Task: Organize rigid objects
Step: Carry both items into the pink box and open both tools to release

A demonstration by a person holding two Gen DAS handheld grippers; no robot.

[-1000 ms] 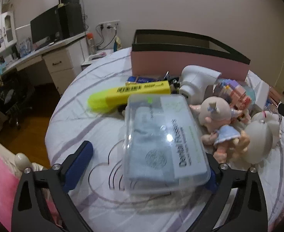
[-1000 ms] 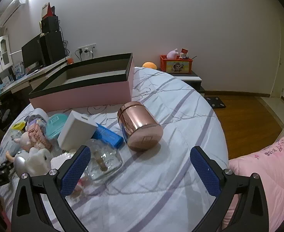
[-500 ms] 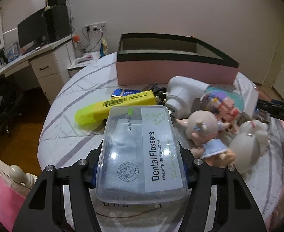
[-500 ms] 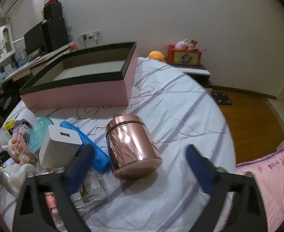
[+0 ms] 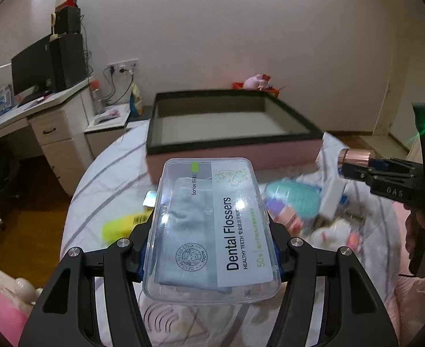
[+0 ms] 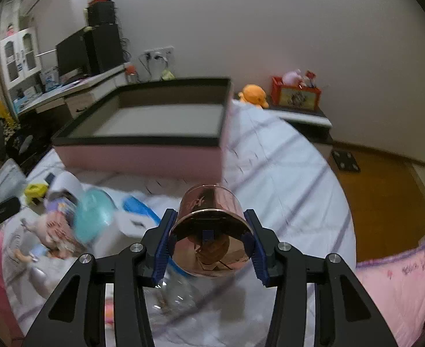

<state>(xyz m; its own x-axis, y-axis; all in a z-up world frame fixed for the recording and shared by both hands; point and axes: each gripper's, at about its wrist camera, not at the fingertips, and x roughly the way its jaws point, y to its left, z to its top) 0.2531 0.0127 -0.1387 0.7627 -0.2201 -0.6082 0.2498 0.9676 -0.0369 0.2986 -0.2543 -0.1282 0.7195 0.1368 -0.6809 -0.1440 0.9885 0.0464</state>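
Note:
A clear plastic box of dental flossers [image 5: 209,228] is held above the bed with my left gripper [image 5: 209,256] shut on its long sides. A shiny copper tin [image 6: 212,202] lies on its side between the blue pads of my right gripper [image 6: 209,225], whose jaws are closing and press on it. In the left wrist view the right gripper [image 5: 357,163] shows at the right edge with the copper tin [image 5: 355,156] in it. Beyond both stands an open pink box with a black rim [image 5: 284,156] [image 6: 143,156], nothing visible inside.
Loose things lie in a pile on the striped sheet: a yellow highlighter [image 5: 122,225], a teal round case [image 5: 293,199], a white charger [image 5: 332,199], dolls [image 6: 53,225], a blue case [image 6: 140,206], a clear jar [image 6: 171,289]. A desk with a monitor [image 5: 33,66] stands left; a pink quilt [image 6: 400,283] lies right.
My left gripper closed on the flossers box and lifted it off the sheet. My right gripper moved in around the copper tin and closed on it.

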